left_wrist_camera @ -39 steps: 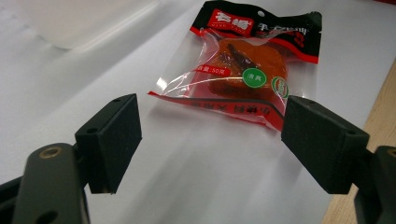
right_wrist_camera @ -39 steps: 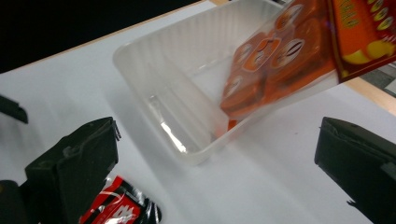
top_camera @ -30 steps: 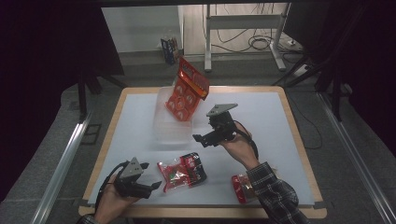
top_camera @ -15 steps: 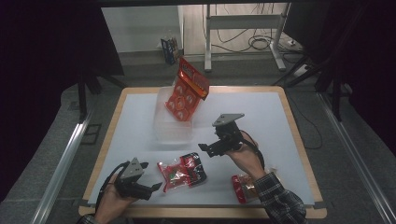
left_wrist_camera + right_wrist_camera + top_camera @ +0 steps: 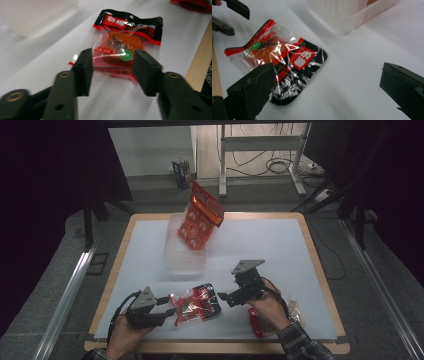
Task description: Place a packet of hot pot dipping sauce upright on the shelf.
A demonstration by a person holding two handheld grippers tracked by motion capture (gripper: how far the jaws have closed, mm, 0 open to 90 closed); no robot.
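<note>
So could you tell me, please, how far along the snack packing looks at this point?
One large red snack bag already stands in the clear plastic tub. In hand: the left claw, whose jaws have just been closing, straddles the near edge of the small red-and-black snack packet lying on the white table; the open right claw hovers beside it. Left: lifting that packet into the tub.
</note>
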